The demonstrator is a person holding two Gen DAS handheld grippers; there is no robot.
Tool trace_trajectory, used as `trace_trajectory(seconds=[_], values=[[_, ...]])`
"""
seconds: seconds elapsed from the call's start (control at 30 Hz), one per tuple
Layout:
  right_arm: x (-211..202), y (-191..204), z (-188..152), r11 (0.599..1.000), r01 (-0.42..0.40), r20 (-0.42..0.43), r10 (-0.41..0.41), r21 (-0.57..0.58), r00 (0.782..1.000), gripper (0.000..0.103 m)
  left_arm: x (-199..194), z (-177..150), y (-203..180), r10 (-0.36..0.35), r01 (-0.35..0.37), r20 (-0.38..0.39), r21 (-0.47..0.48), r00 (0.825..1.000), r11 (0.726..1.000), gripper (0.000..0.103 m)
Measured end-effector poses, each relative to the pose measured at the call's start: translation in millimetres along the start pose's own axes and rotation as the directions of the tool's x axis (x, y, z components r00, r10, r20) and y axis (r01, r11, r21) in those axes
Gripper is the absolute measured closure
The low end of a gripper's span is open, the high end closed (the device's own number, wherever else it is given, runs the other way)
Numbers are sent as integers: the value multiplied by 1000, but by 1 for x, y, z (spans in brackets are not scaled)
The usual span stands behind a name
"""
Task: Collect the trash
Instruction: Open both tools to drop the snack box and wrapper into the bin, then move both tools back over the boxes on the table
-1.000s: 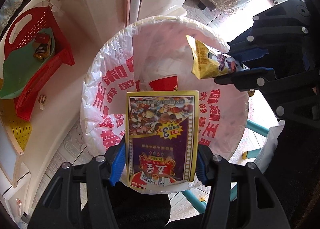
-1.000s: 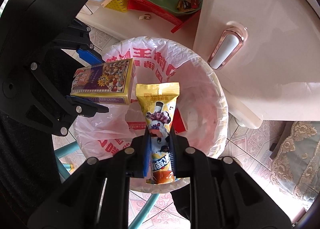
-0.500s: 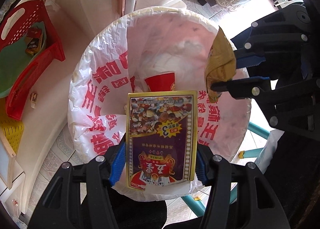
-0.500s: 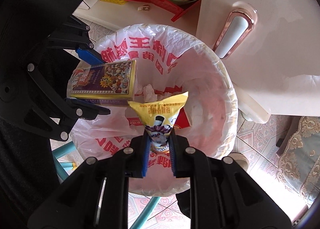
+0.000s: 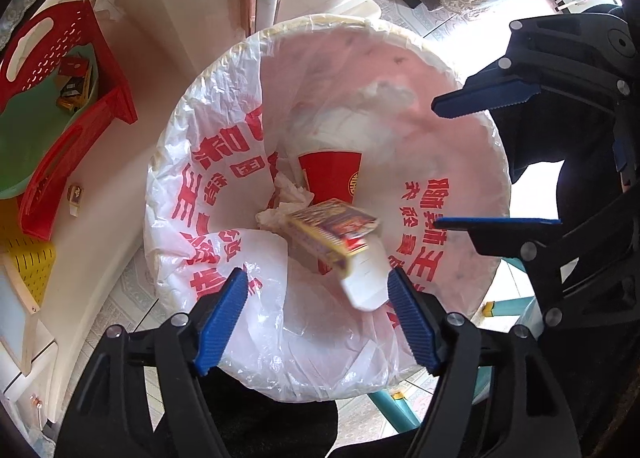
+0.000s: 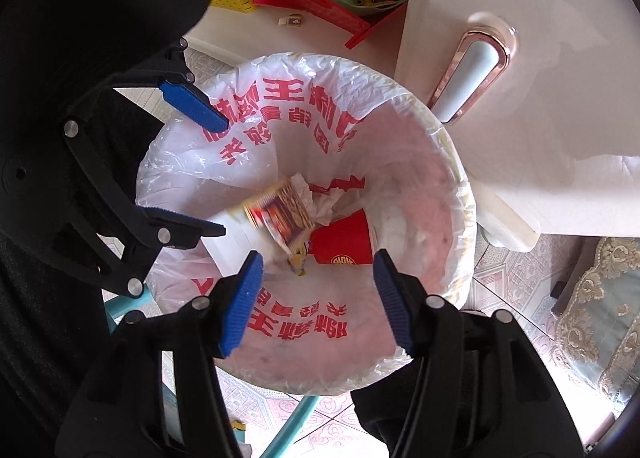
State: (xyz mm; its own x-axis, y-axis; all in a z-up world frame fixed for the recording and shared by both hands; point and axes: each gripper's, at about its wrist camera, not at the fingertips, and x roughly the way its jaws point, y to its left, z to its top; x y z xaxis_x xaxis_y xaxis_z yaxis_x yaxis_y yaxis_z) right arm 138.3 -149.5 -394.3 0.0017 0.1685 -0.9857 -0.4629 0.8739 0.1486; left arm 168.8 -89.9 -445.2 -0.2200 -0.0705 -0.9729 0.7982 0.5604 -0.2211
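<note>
Below both grippers stands a round bin (image 5: 400,70) lined with a white bag printed in red. My left gripper (image 5: 316,318) hangs over its near rim, jaws opening, nothing between them. The yellow-and-purple card box (image 5: 332,230) is blurred in mid-fall inside the bin, above a red paper cup (image 5: 332,174) and crumpled tissue. My right gripper (image 6: 316,298) is over the bin (image 6: 408,178) too, jaws opening and empty. A scrap of the yellow snack wrapper (image 6: 298,260) shows beneath the box (image 6: 280,214), beside the cup (image 6: 344,242). Each gripper appears in the other's view: right gripper (image 5: 436,164), left gripper (image 6: 223,177).
A red basket (image 5: 80,126) holding a green dish (image 5: 24,138) sits on a white surface left of the bin, beside a yellow basket (image 5: 28,262) and a small packet (image 5: 76,194). A white cabinet with a rose-gold handle (image 6: 472,74) stands close behind. Teal legs (image 5: 392,410) cross the tiled floor.
Both grippers have opened. The card box has left the left gripper and is dropping into the bin. The yellow snack wrapper has left the right gripper and lies down in the bag.
</note>
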Motion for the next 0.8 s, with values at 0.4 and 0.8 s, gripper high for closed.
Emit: trace_trajectory(seconds=[0.4,0.8], values=[[-17,2,-3,1000,-5,26,5,15,1000,46,-13,3,-7,39,-38,30,-14,999,999,31],[-205,-2,-1,999,15,318,-3,-33,948,13,-179,-35,-19,252,-226,190,-149,949,963,30]])
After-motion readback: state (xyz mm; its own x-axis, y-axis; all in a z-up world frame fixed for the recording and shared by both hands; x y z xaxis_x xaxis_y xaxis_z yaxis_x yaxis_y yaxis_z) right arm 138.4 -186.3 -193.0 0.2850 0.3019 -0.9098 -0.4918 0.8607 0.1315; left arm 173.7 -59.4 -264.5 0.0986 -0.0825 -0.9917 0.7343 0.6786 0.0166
